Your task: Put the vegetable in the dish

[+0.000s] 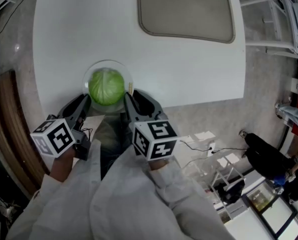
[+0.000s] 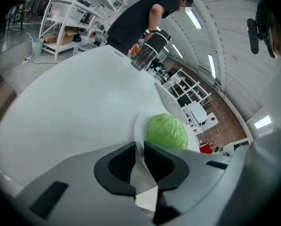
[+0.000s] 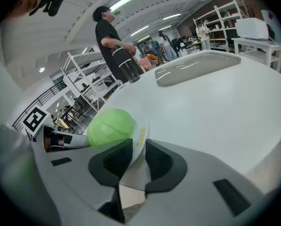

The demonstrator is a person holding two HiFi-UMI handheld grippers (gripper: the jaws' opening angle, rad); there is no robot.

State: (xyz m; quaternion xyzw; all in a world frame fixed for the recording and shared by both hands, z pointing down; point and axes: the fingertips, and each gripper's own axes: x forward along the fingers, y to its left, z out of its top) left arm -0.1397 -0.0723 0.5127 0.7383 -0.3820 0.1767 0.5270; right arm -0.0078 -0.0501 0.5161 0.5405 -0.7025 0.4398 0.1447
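Note:
A round green cabbage (image 1: 106, 86) sits in a shallow clear dish (image 1: 109, 62) at the near edge of the white table (image 1: 189, 69). My left gripper (image 1: 85, 101) is shut on the dish's left rim, and my right gripper (image 1: 130, 100) is shut on its right rim. In the left gripper view the thin rim of the dish (image 2: 138, 131) passes between the jaws of the gripper (image 2: 139, 154), with the cabbage (image 2: 168, 131) just beyond. In the right gripper view the dish rim (image 3: 141, 133), with a yellow label, lies in the gripper (image 3: 138, 157) beside the cabbage (image 3: 111, 126).
A large grey tray (image 1: 186, 11) lies at the far side of the table. A person in black (image 3: 110, 41) stands beyond it holding a dark bottle (image 2: 144, 58). Shelving lines the room, and cables and boxes (image 1: 209, 144) lie on the floor at the right.

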